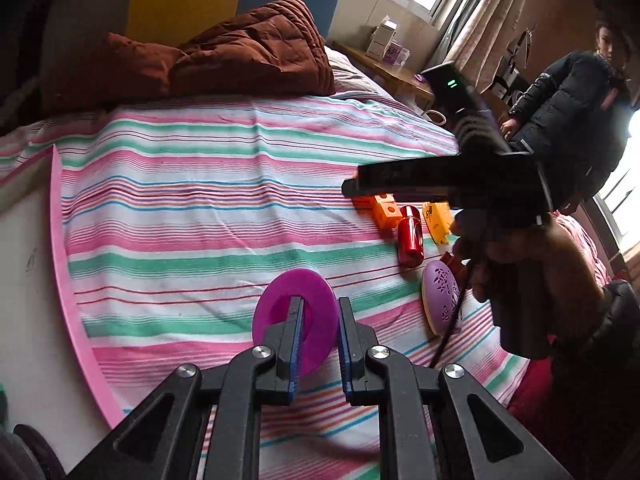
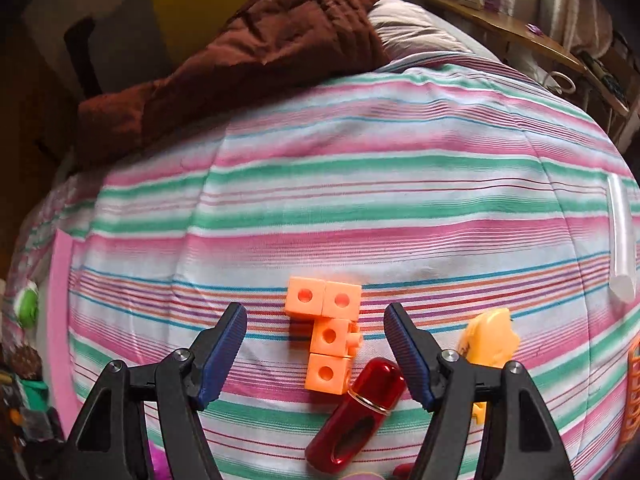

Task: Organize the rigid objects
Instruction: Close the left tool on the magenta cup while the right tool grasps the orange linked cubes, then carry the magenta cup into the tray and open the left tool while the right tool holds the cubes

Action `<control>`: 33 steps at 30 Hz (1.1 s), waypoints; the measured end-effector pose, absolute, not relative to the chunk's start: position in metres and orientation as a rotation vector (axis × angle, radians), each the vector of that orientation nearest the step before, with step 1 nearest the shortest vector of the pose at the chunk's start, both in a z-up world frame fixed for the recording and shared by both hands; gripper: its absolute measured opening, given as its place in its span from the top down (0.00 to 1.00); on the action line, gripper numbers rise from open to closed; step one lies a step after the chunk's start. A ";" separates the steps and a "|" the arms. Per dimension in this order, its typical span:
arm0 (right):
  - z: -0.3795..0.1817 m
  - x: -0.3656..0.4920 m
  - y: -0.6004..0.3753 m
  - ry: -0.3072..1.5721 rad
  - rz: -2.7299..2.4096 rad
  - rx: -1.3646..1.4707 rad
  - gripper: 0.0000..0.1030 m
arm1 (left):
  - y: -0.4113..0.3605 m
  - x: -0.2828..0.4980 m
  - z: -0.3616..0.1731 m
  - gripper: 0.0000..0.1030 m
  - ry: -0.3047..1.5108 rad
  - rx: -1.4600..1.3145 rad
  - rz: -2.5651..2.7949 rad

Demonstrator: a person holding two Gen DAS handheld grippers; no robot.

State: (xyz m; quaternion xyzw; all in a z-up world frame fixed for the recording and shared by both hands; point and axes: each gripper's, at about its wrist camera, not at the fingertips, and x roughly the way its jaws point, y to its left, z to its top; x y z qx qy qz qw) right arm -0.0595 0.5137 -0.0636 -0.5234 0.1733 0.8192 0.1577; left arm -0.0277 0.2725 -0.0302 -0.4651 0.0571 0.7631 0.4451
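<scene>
While the left tongs (image 1: 318, 316) pinch the purple plastic ring (image 1: 295, 316) by its rim, with one finger through the hole and the other on the outside, the sorting looks barely begun: most of the hard items lie loose on the striped bedsheet (image 1: 200, 200). The ring is held just above the sheet, standing nearly on edge, its flat face turned toward the left of the left wrist view and slightly toward the camera, so its axis runs roughly across that view. A pink foam board (image 1: 68, 280) lies along the left edge of the bed and may be where things are gathered, though that is only a guess

The right tongs (image 2: 315, 322) stand well open and hold nothing, hovering over the orange block piece made of four linked cubes (image 2: 326, 334). That piece lies flat with its holes facing up; its long axis runs away from the camera, with one cube stepping off to the left at the far end. Just beside it a glossy red capsule-shaped case (image 2: 356, 412) lies on its side, pointing diagonally from lower left to upper right. A yellow plastic toy (image 2: 490, 338) sits near the right finger, and a lilac oval case with a leaf pattern (image 1: 442, 296) lies close by. All of these are left to tidy
</scene>
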 end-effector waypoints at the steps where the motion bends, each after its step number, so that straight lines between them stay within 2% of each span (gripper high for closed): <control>1: -0.071 -0.063 0.510 0.431 2.316 -1.535 0.34 | 0.268 -0.026 -0.028 0.85 0.141 -1.146 1.898; 3: -0.074 -0.064 0.500 0.312 2.337 -1.527 0.58 | 0.261 -0.024 -0.026 0.85 0.132 -1.144 1.908; 4: -0.072 -0.064 0.497 0.301 2.360 -1.521 0.61 | 0.258 -0.024 -0.025 0.85 0.126 -1.146 1.912; 10: -0.073 -0.059 0.460 0.329 2.522 -1.629 0.61 | 0.249 -0.018 -0.020 0.85 0.127 -1.123 1.956; 14: -0.075 -0.058 0.433 0.175 2.546 -1.619 0.60 | 0.236 -0.017 -0.011 0.85 0.132 -1.107 2.019; 19: -0.077 -0.051 0.437 0.201 2.583 -1.573 0.60 | 0.217 -0.018 0.007 0.85 0.126 -1.075 2.098; 24: -0.078 -0.049 0.427 0.041 2.616 -1.529 0.60 | 0.196 -0.014 0.023 0.85 0.142 -1.029 2.178; 33: -0.079 -0.043 0.425 0.013 2.637 -1.494 0.60 | 0.166 -0.016 0.033 0.85 0.133 -1.017 2.273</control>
